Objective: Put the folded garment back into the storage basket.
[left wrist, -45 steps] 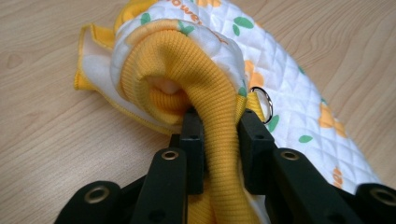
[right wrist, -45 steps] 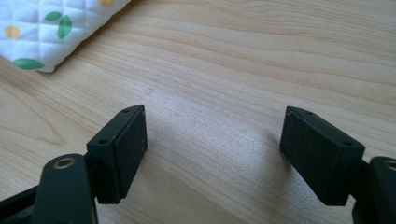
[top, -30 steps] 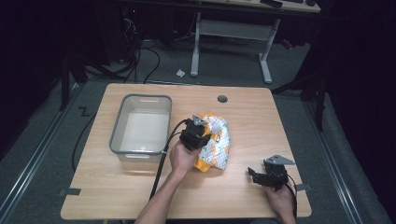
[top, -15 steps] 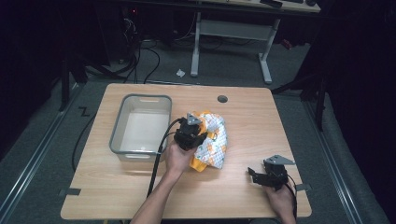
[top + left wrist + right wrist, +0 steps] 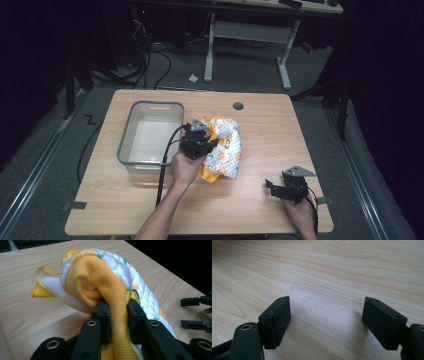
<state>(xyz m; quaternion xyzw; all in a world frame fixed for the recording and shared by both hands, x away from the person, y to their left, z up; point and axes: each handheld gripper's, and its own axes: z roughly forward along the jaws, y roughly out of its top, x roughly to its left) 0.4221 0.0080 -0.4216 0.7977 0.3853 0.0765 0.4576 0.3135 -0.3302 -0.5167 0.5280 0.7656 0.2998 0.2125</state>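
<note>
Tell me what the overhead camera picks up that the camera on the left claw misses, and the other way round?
The high view takes in the clear plastic bin, the whole table, both hands and the floor cables beyond. The left gripper view gives the close detail: the left claw pinching a yellow ribbed band of the quilted garment, with its white lining exposed. Both show the garment, the wooden tabletop and the right claw, standing open apart from the garment.
</note>
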